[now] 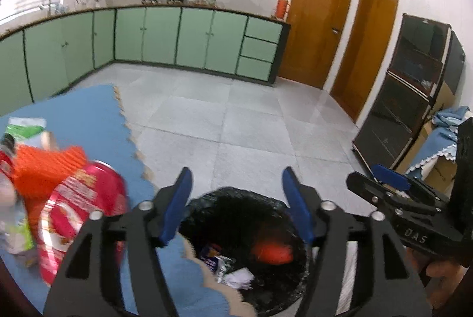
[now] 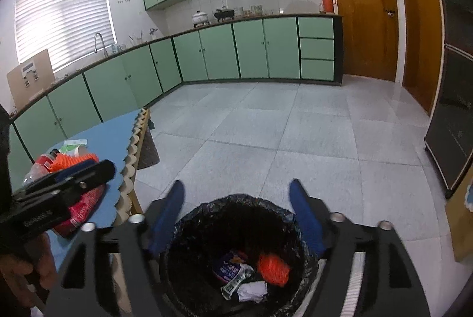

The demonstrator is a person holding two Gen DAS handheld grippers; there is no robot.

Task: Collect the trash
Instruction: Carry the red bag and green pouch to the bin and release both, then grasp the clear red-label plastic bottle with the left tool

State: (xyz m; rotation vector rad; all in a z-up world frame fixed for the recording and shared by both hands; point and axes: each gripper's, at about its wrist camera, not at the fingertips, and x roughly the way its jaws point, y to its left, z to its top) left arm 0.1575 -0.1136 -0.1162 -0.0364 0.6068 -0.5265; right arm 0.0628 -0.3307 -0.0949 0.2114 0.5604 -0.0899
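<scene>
A bin lined with a black bag stands on the floor beside the table. Inside lie an orange mesh ball, a dark printed wrapper and crumpled white paper. My left gripper hangs open above the bin's mouth, nothing between its blue pads. My right gripper is open over the same bin, also empty; it shows at the right edge of the left wrist view. On the blue-covered table sit a red snack bag, an orange net and a green-white wrapper.
A plastic bottle lies among the table's trash. Green kitchen cabinets run along the far walls. Two wooden doors and a dark glass cabinet stand to the right. Grey tiled floor lies beyond the bin.
</scene>
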